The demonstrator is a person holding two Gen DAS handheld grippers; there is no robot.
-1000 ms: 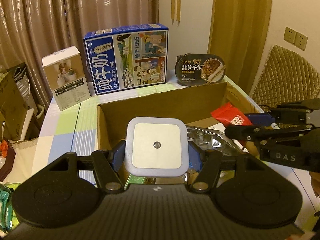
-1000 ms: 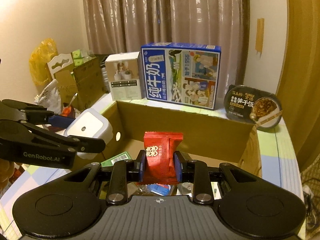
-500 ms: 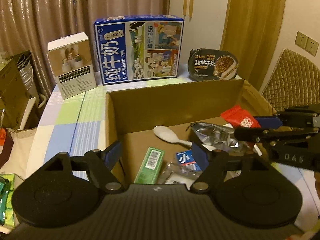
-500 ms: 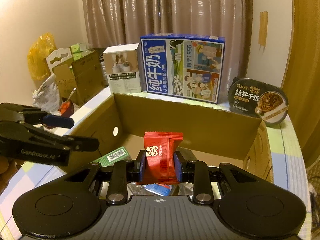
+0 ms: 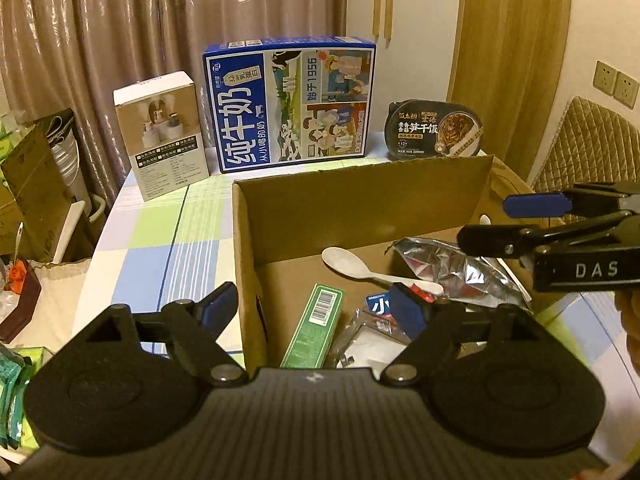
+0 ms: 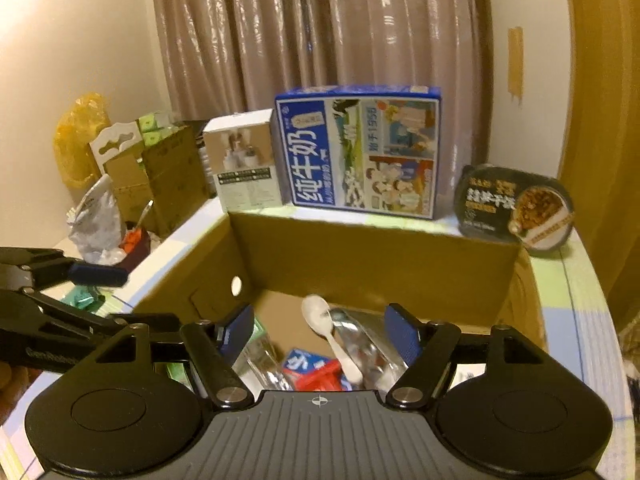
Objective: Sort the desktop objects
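An open cardboard box [image 5: 360, 208] stands on the checked tablecloth [image 5: 160, 240]. It holds a white spoon [image 5: 352, 266], a green carton [image 5: 320, 326], a silver foil bag [image 5: 452, 272] and a blue-white packet [image 5: 376, 305]. My left gripper [image 5: 314, 310] hovers over the box's near left corner, jaws opening, nothing between them. From the right, my right gripper [image 6: 320, 332] hangs over the box, jaws opening and empty. The red snack packet [image 6: 326, 376] lies in the box below it, beside the spoon [image 6: 320, 316]. The white square device is out of sight.
Behind the box stand a blue milk carton [image 5: 290, 106], a small white product box [image 5: 162, 134] and a black ready-meal bowl [image 5: 434, 130]. A quilted chair back [image 5: 580, 148] is at the right. Cartons and bags crowd the floor at the left [image 6: 160, 176].
The left gripper let go of the white square device, which has dropped out of view, and its jaws widened. The right gripper released the red packet, which fell into the box.
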